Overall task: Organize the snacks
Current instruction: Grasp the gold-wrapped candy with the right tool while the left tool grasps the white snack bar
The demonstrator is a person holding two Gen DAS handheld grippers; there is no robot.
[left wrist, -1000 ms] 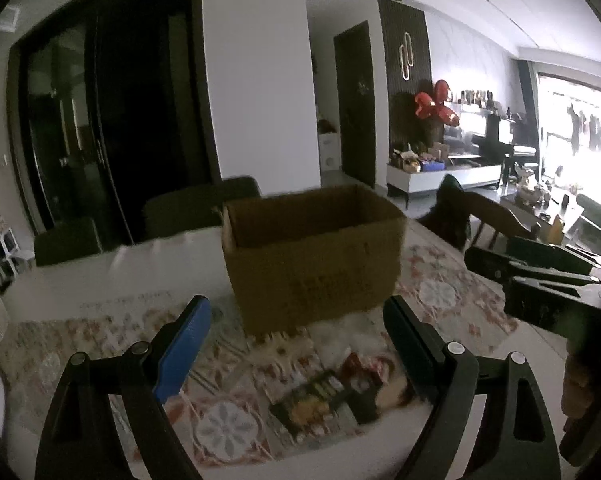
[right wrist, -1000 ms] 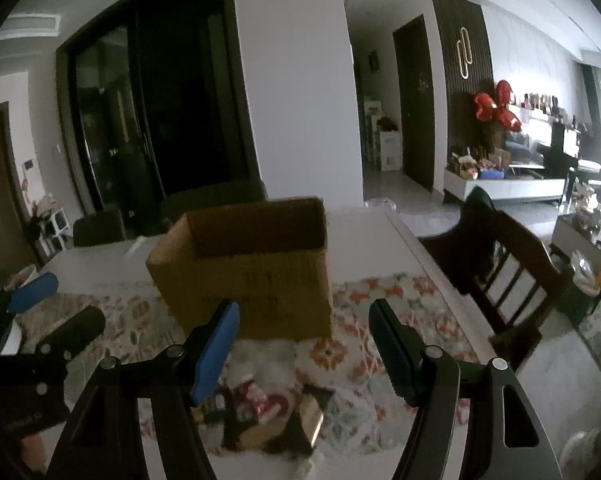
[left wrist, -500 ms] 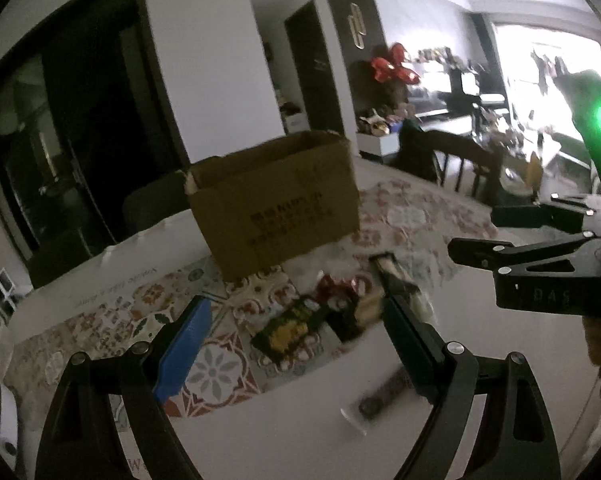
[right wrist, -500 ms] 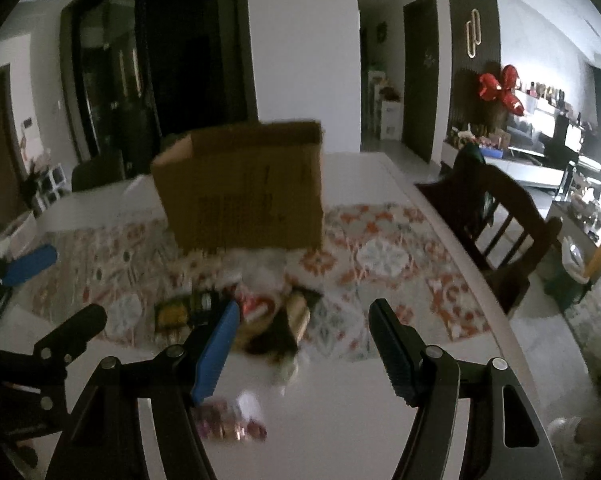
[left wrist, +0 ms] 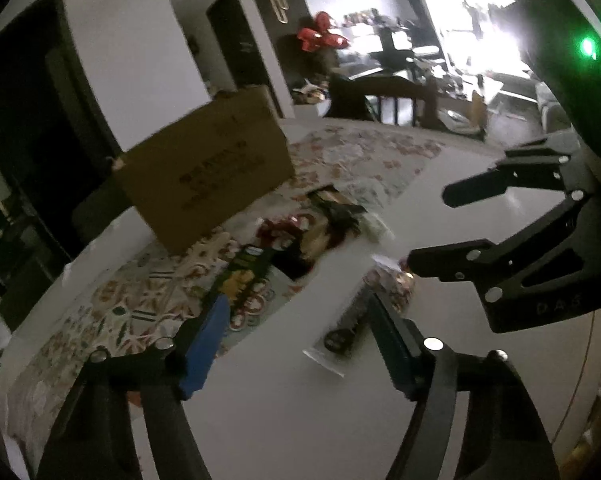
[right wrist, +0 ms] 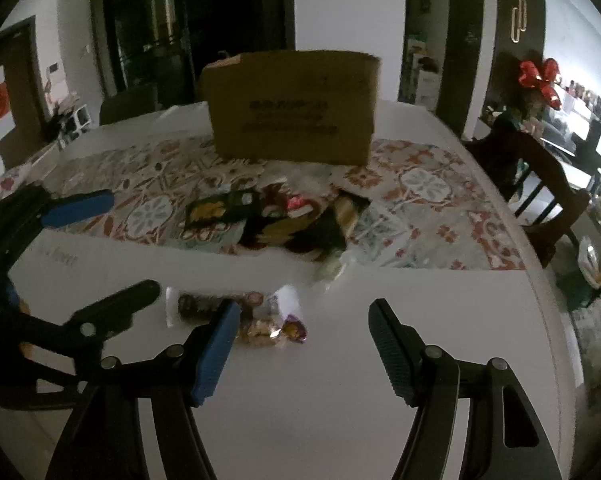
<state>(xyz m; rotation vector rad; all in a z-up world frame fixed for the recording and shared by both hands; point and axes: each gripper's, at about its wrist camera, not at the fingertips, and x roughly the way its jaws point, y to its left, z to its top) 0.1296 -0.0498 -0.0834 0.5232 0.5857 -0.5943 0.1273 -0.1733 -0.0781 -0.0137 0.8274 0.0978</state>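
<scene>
Left gripper (left wrist: 296, 332): jaws closing, nothing pressed between them; a dark snack packet (left wrist: 342, 328) lies on the white table (left wrist: 280, 400) just inside its right finger. Right gripper (right wrist: 304, 344): jaws apart, empty; a small snack bag (right wrist: 276, 324) lies just ahead, between its fingers. Snack pile (right wrist: 276, 220) farther ahead; cardboard box (right wrist: 292, 108) beyond.

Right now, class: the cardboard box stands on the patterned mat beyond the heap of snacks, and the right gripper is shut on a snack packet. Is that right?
Not quite. The cardboard box does stand on the patterned mat beyond the heap of snacks, but the right gripper holds nothing: its jaws stand apart above the white table, as the right wrist view shows.
</scene>
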